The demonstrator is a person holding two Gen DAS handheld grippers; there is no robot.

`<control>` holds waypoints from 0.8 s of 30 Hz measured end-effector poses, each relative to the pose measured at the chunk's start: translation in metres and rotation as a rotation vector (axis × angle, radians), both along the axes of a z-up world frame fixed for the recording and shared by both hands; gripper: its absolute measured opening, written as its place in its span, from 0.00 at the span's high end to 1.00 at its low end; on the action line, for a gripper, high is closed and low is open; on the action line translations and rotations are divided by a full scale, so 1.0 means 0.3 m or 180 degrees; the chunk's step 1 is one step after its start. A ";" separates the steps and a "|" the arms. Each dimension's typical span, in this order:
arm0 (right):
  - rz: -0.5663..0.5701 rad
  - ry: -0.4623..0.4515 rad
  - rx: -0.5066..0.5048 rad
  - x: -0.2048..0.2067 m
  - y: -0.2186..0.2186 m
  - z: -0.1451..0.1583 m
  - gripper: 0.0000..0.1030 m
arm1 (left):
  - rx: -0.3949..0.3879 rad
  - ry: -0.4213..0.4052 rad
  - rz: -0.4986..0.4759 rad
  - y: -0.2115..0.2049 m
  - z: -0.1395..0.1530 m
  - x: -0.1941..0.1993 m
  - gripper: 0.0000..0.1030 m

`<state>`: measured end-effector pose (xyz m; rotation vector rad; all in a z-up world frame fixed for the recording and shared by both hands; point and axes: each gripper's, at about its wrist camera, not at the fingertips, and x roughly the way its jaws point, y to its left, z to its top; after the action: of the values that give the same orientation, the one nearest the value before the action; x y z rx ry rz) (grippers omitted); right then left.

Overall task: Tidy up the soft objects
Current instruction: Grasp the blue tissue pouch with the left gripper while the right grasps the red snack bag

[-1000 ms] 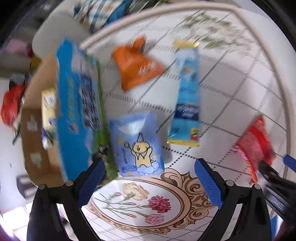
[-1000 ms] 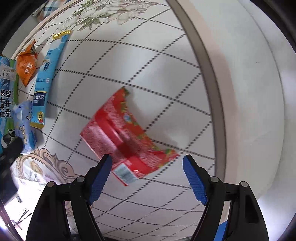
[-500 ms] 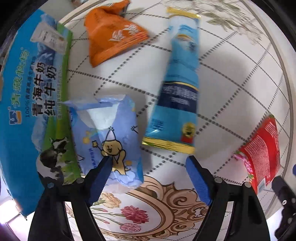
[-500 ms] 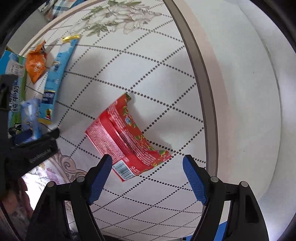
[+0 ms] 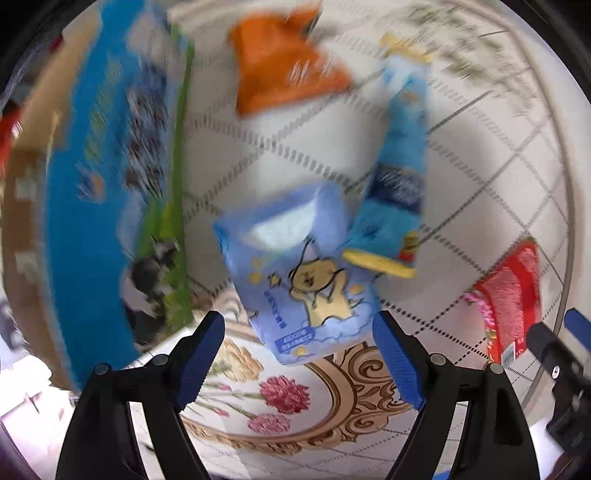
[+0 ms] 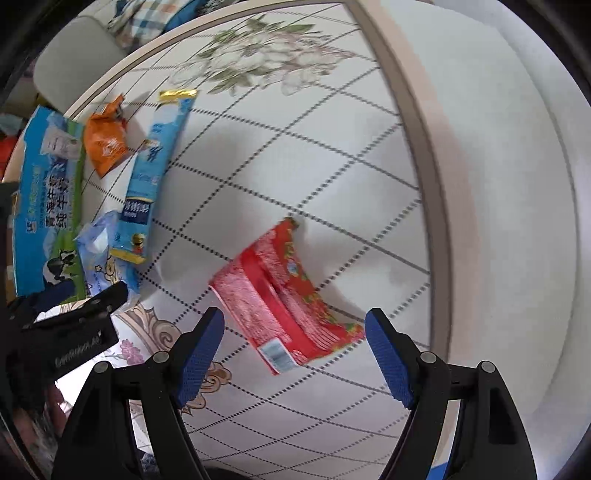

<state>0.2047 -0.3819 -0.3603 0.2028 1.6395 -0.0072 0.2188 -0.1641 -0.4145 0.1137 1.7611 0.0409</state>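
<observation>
Jaws: left gripper (image 5: 298, 360) spread, right gripper (image 6: 294, 355) spread, both empty | Loose beside blue milk carton (image 6: 40, 206): pale-blue tissue pack (image 5: 299, 280), orange pouch (image 6: 105, 142), long blue sachet (image 6: 155, 173), red wrapper (image 6: 280, 302) farthest | Progress: nothing gathered.

A round table (image 6: 436, 155) with floral patterned top; grey chair (image 6: 70, 70) behind.

A home, most likely a living or dining area. A round table (image 6: 424, 155) has a decorative top printed with a dotted grid, flowers and a gold scroll medallion (image 5: 354, 384), the sort of ornate household furniture not found in a lab or office. Everyday groceries lie on it: a milk carton box (image 6: 40, 206), snack packets and a tissue pack (image 5: 303, 273). Beyond the table edge are a pale cushioned seat (image 6: 77, 70) and a piece of plaid fabric (image 6: 147, 18)
</observation>
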 end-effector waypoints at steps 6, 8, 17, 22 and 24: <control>0.0401 0.0133 0.0013 0.003 0.093 -0.145 0.21 | -0.0078 0.0254 0.0096 -0.013 -0.101 0.029 0.20; 0.0490 0.0211 -0.0081 0.008 0.105 -0.175 0.22 | -0.0043 0.0237 0.0086 -0.030 -0.111 0.040 0.19; 0.0308 0.0352 -0.0290 -0.049 0.130 -0.221 0.42 | -0.0347 0.0039 0.0105 -0.012 -0.082 0.044 0.52; 0.0137 0.0383 -0.0255 -0.085 0.134 -0.199 0.48 | -0.0313 -0.0049 -0.0061 -0.053 -0.038 -0.013 0.59; 0.0064 0.0387 -0.0169 -0.093 0.119 -0.200 0.50 | -0.0347 -0.0066 -0.0122 -0.063 -0.018 -0.048 0.60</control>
<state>0.1769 -0.3464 -0.4204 0.1476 1.7604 -0.0487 0.2044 -0.1829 -0.4200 0.0675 1.7362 -0.0813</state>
